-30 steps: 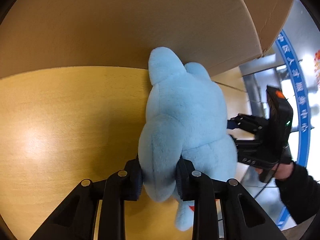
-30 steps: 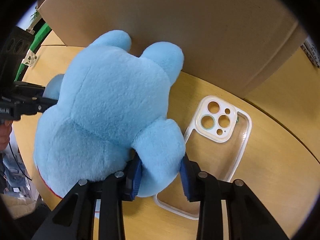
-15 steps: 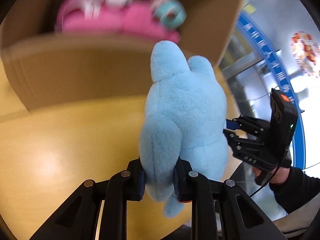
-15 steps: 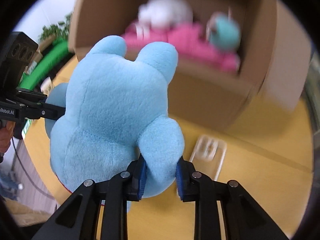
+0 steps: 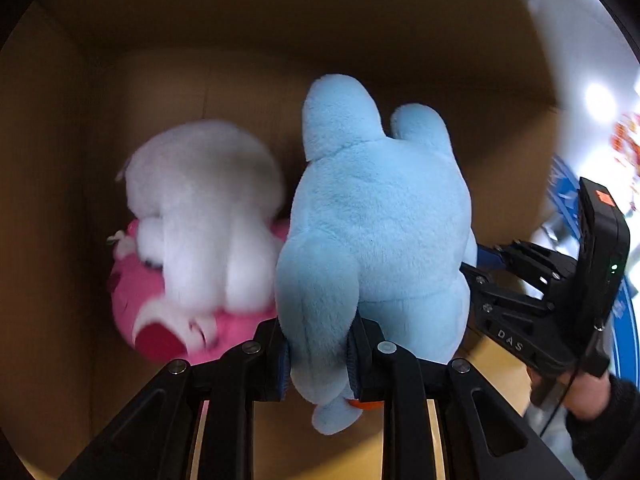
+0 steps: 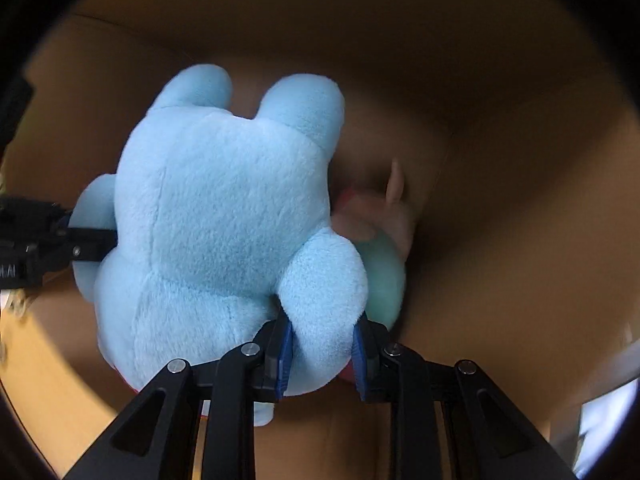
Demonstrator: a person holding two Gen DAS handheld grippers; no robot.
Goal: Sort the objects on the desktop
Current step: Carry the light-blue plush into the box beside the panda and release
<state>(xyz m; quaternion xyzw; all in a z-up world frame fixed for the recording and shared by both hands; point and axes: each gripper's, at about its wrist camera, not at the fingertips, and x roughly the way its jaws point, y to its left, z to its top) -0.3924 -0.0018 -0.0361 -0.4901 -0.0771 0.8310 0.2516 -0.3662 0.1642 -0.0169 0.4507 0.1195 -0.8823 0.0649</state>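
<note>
Both jaws pinch blue plush toy [image 5: 376,232] limbs.

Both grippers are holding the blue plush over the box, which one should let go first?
Right, probably. The right gripper holds the blue plush over a teal toy, with dim room beyond. The left gripper sits tight against the white plush and pink plush, so it should steady the drop.

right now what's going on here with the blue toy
A person is holding a blue plush toy with both grippers: the left gripper and the right gripper are each clamped on a limb. The toy hangs inside the cardboard box, next to a white plush lying on a pink plush. Neither gripper has released.
</note>
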